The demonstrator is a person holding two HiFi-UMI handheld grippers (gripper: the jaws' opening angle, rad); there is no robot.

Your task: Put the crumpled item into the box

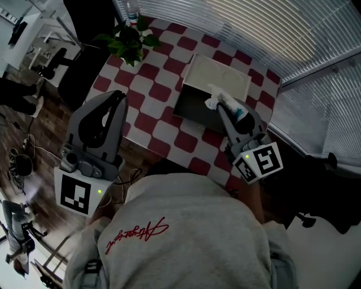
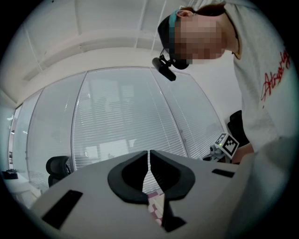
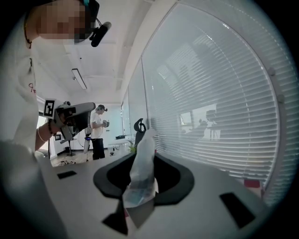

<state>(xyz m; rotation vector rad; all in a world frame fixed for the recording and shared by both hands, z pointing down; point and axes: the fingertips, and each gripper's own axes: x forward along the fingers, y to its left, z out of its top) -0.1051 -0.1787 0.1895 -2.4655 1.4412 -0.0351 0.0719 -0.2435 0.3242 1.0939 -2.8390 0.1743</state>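
A crumpled white wrapper with blue print (image 1: pixel 215 99) is pinched in my right gripper (image 1: pixel 221 104), which is shut on it. It hangs over the near right part of the box (image 1: pixel 189 107), a dark open tray with a white lid lying behind it on the checkered table. In the right gripper view the crumpled wrapper (image 3: pixel 145 144) sticks up between the jaws of the right gripper (image 3: pixel 143 173). My left gripper (image 1: pixel 119 96) is raised over the table's left edge, away from the box. Its jaws are shut with nothing between them, as the left gripper view (image 2: pixel 149 156) shows.
A potted plant (image 1: pixel 131 40) and a bottle (image 1: pixel 132 8) stand at the table's far left corner. Window blinds (image 1: pixel 254 34) run along the far and right sides. Another person (image 3: pixel 98 130) stands across the room. A red-and-white checkered table (image 1: pixel 161 93) carries everything.
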